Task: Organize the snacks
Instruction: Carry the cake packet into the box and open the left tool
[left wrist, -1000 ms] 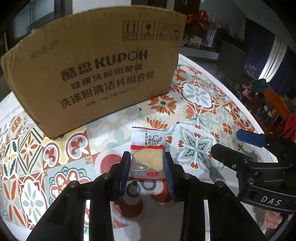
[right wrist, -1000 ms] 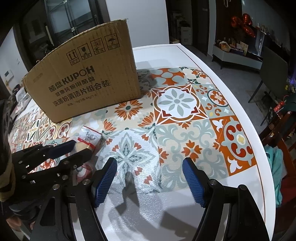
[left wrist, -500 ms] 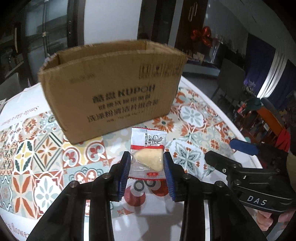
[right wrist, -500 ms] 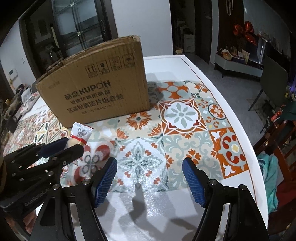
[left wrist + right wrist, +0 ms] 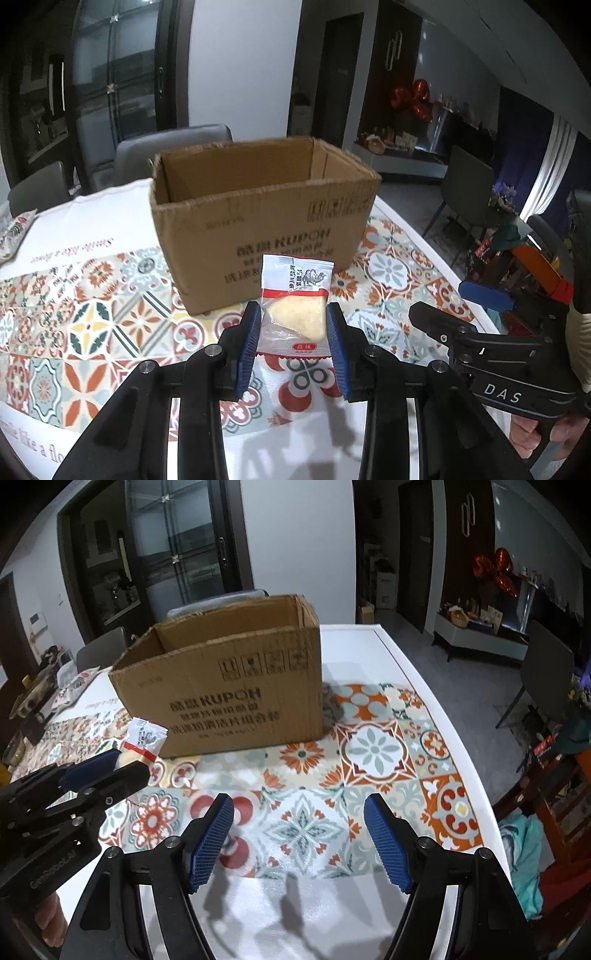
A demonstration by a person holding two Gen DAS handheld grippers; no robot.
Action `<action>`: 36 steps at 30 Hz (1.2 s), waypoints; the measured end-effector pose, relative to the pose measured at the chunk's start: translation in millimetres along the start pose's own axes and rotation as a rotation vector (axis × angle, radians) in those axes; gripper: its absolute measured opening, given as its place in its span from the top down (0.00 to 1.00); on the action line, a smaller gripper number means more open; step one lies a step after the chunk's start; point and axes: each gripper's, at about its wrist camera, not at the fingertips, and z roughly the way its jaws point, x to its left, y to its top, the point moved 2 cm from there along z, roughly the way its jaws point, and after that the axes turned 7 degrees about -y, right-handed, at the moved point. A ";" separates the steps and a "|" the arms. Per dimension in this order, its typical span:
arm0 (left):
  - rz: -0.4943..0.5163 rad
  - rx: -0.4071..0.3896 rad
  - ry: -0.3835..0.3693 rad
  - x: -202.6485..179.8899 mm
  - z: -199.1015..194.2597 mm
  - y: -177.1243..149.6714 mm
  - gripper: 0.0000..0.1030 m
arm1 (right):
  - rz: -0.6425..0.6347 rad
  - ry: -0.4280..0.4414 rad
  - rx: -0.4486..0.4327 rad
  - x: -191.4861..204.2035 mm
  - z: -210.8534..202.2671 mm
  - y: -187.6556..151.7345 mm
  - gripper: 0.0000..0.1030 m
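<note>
A: Well, far left of the worktop [image 5: 122, 206] lies a loose packet [image 5: 14, 232], well apart from the action. Moving in, the left tool [image 5: 294, 334] has its blue pads pressed against both edges of the snack packet [image 5: 294, 302], holding it upright in the air, short of the cardboard box [image 5: 258, 221]

B: And that grip worries me. It's pinching thin film at the sides, with the pale biscuit sitting low in the wrapper. A quick swing and I'd say the wrapper could slide out or fold

A: Fair. The box is open at the top, and the packet looks to be below the near rim in this view. Too low a path and it clips that wall, maybe nudging the light box across the tiled cloth

B: Over to the right?

A: The right tool [image 5: 299, 842] hangs over the cloth with its jaws spread wide, nothing between them. In the left view it's just beside the carrying one, so a bump between the two is the other risk
</note>
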 end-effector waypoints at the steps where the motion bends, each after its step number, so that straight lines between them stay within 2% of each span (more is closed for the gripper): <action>1: 0.002 -0.007 0.001 0.1 -2.5 2.2 0.66 | -0.003 -0.001 -0.006 1.0 -1.5 2.8 0.28; 16: 0.035 -0.065 0.043 6.9 -33.0 43.2 0.66 | -0.037 0.004 -0.062 13.3 -19.2 48.3 0.28; 26: 0.050 -0.064 0.044 16.6 -28.1 77.4 0.66 | -0.080 0.047 -0.084 22.9 -20.1 93.2 0.28; 36: 0.072 -0.037 0.063 25.8 -11.0 113.8 0.66 | -0.123 0.011 -0.047 25.8 -7.8 127.5 0.28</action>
